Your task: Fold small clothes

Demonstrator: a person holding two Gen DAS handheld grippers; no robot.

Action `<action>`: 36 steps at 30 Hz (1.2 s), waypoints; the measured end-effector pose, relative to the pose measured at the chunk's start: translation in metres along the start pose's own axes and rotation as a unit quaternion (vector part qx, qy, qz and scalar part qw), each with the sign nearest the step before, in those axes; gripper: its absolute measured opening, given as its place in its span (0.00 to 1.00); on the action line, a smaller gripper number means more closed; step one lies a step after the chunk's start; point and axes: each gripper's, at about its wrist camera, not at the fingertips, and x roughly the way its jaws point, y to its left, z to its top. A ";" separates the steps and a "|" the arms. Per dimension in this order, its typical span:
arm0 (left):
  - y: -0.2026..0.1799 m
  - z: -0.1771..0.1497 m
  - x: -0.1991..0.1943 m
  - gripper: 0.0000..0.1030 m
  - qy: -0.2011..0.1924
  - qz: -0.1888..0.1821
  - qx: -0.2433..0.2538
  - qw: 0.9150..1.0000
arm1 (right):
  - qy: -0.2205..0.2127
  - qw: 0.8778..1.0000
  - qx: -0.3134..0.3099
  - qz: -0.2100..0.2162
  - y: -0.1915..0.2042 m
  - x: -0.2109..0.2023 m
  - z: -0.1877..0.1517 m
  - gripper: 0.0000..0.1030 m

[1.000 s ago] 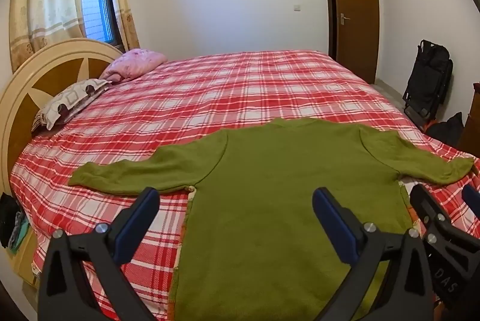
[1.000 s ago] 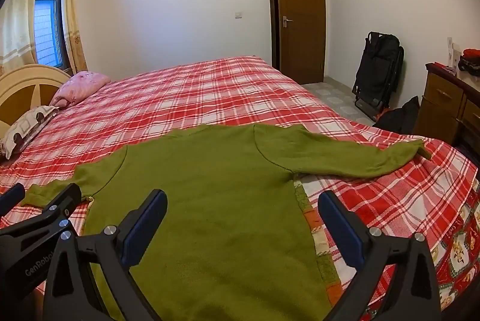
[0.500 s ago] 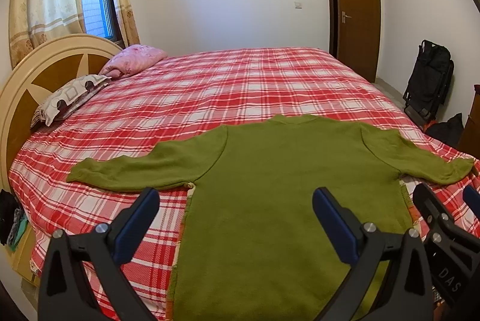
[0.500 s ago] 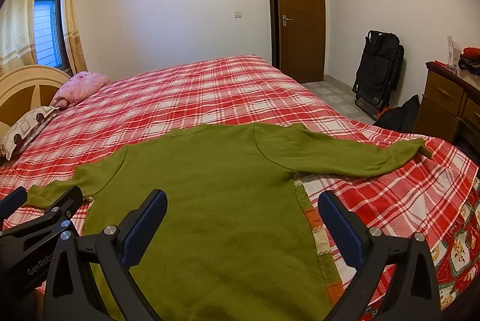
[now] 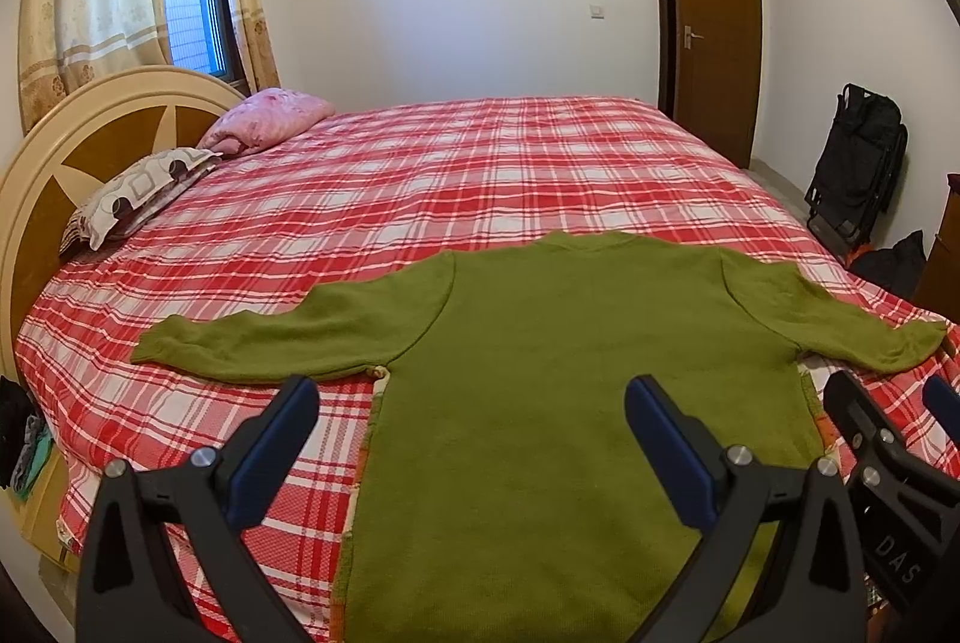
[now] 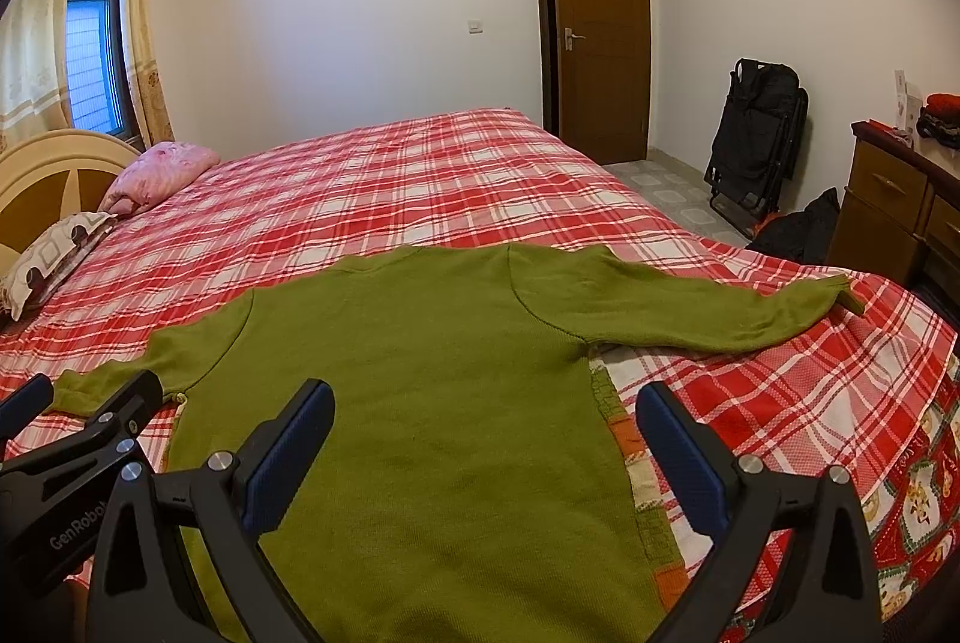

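- The left gripper is hovering at the bottom of its frame with its blue-padded fingers spread wide and gripping nothing.
- The right gripper is doing likewise at the bottom of its own frame, its fingers wide apart and empty; the two tools are sitting side by side, each showing at the edge of the other's view.
- Between and beyond the fingers, the green sweater is lying flat on the bed, filling the lower centre of both frames, neckline away from the cameras and hem running under the bottom edge.
- Its left sleeve is stretching toward the left of the frame, and its right sleeve is reaching to the right, the cuff sitting near the bed's edge.
- The knit is looking soft, light and limp, so it is likely sagging and stretching when lifted; a cuff or a shoulder seam is probably offering the best pinch.
- A strip of patterned lining or a second layer is peeking out along the side seam, and it may be shifting during a fold.
- The plaid bedspread is giving a soft, slightly grippy surface that could get pinched too.
- Pillows at the upper left are lying well apart from the garment.
- A folded black chair and a wooden dresser at the right are standing off the bed; nothing is blocking the sweater.
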 end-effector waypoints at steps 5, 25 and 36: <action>0.000 0.000 0.000 1.00 0.000 0.000 0.000 1.000 | 0.000 1.000 0.000 0.000 0.000 0.000 0.000 0.98; 0.001 0.000 0.001 1.00 0.003 0.000 -0.002 1.000 | 0.008 1.000 0.000 0.000 -0.001 0.003 -0.004 0.98; 0.001 -0.001 0.001 1.00 0.002 -0.001 -0.002 1.000 | 0.011 1.000 0.004 -0.001 -0.003 0.005 -0.003 0.98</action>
